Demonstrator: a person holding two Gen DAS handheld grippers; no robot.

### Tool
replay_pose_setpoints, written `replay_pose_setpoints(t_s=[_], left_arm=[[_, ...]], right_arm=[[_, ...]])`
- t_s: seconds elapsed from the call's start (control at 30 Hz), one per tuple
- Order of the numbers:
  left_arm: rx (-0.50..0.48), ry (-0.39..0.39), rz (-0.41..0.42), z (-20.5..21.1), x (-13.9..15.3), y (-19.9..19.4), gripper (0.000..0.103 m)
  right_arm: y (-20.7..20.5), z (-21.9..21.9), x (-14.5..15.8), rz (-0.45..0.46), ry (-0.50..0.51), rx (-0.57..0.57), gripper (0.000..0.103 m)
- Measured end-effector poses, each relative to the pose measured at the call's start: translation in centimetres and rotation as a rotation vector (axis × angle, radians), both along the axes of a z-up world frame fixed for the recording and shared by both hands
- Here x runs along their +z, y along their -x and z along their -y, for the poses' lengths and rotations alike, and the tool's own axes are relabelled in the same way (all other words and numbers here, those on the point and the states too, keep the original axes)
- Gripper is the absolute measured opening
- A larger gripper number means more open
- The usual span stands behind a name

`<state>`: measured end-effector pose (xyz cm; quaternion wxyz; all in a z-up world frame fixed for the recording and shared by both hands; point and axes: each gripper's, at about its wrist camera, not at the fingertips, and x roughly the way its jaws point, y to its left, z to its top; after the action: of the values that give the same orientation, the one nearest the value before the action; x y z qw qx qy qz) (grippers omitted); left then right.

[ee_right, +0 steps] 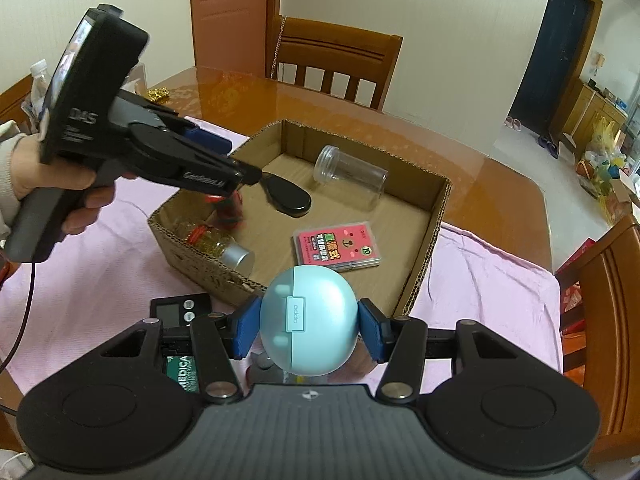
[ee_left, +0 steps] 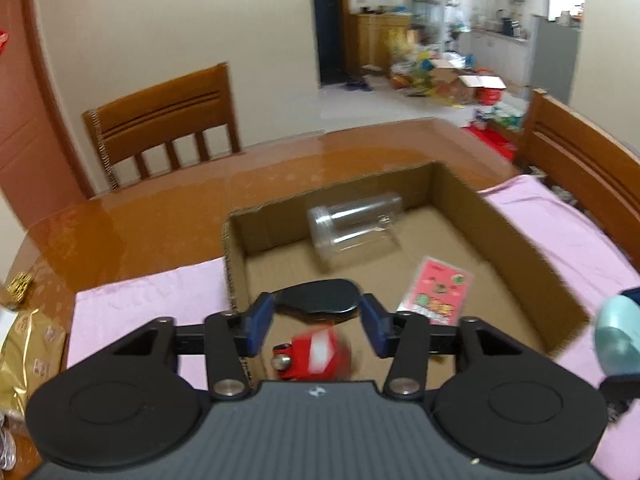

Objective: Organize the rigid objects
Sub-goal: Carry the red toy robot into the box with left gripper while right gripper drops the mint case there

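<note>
Fingers of the right gripper [ee_right: 308, 330] are clamped on a pale blue egg-shaped case [ee_right: 308, 320], one blue pad on each flank, held above the near rim of the cardboard box [ee_right: 424, 256].

The left gripper [ee_left: 316, 330] hangs over the same box with its jaws parted and nothing pressed between the pads. A blurred red object [ee_left: 316, 354] shows in the gap below them, clear of both pads; what it is cannot be told. In the right wrist view a hand [ee_right: 24, 172] grips this gripper's handle over the box's left wall.

Inside the box lie a black oval case [ee_right: 288, 196] near the middle, a clear plastic jar [ee_right: 352, 174] on its side toward the far wall, a pink card pack [ee_right: 336, 248] toward the near right, and a small glass bottle with a silver cap [ee_right: 220, 246] in the near left corner.

The box sits on a pink cloth [ee_right: 492, 276] spread over the brown bench [ee_right: 460, 152]. A small black device with a screen [ee_right: 178, 312] lies on the cloth just outside the box's near wall.
</note>
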<state>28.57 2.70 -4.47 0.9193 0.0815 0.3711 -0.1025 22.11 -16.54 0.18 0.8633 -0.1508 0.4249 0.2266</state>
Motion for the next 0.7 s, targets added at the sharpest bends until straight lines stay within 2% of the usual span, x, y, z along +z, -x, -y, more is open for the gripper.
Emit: replay_pose_setpoints(t_s=[0.03,0.07,0.17,0.37,0.7], left_arm=[[0.013,-0.001,-0.01,-0.1,-0.1,-0.1,0.076],[0.024,0.001,-0.018,-0.2,-0.1,-0.1,0.088],[0.042,0.033,-0.003,-0.9,0.5,1.0,0.102],[0.094,0.056,-0.002,-2.2,1.6,3.8,0.102],[0.206,0.039,0.012,-4.5,2.3,7.9,0.102]], right_arm=[[-0.3,0.0,-0.1,-0.003,0.003,-0.001,0.058],[-0.5,0.0,-0.3,-0.006,0.005,-0.002,0.058],[-1.4,-0.1,-0.6,-0.014,0.007,-0.001,0.057],[-3.5,-0.5,-0.9,-0.019,0.004,0.0,0.057],[-9.4,-1.1,-2.3,-0.042,0.02,-0.033,0.058]])
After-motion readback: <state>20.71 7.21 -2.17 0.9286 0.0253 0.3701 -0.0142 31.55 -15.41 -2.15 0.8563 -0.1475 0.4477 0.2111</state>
